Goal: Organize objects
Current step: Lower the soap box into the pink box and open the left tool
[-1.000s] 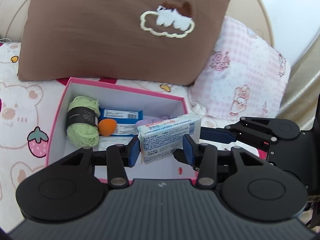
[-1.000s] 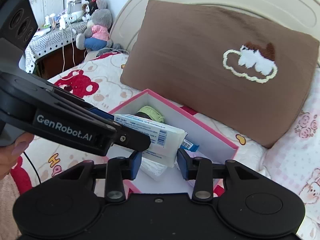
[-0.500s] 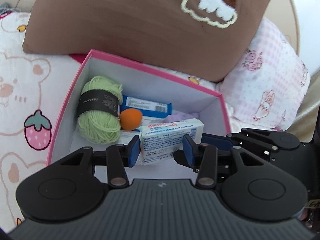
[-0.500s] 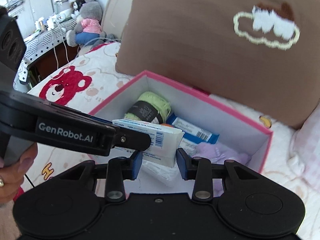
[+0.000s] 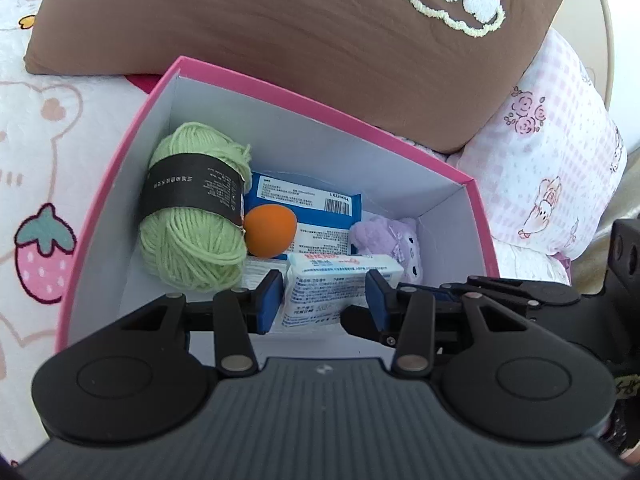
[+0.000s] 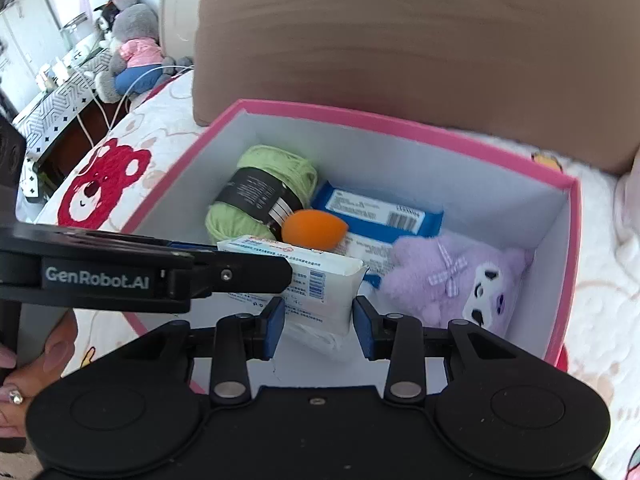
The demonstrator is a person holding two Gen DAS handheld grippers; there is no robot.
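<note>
A white printed packet [image 5: 340, 286] hangs low inside the pink box [image 5: 320, 109], just above its floor. My left gripper [image 5: 325, 301] is shut on it, blue pads pressed to its two sides. My right gripper [image 6: 319, 322] is shut on the same white packet [image 6: 320, 280] at its other end. In the right wrist view the left gripper's arm crosses in from the left over the packet. The box [image 6: 400, 117] holds a green yarn ball [image 5: 192, 208], an orange ball [image 5: 270, 230], a blue packet [image 5: 304, 204] and a purple plush [image 6: 452, 280].
The box sits on a bear-print quilt [image 5: 40, 152]. A brown pillow [image 5: 280, 24] leans behind it, with a pink checked pillow [image 5: 552, 152] to the right. A person's hand [image 6: 24, 372] holds the left gripper. A plush toy [image 6: 128, 52] and a side table stand far left.
Both grippers have come down together with the white packet, from above the box's rim to low inside it. The box and its contents now fill more of both views.
</note>
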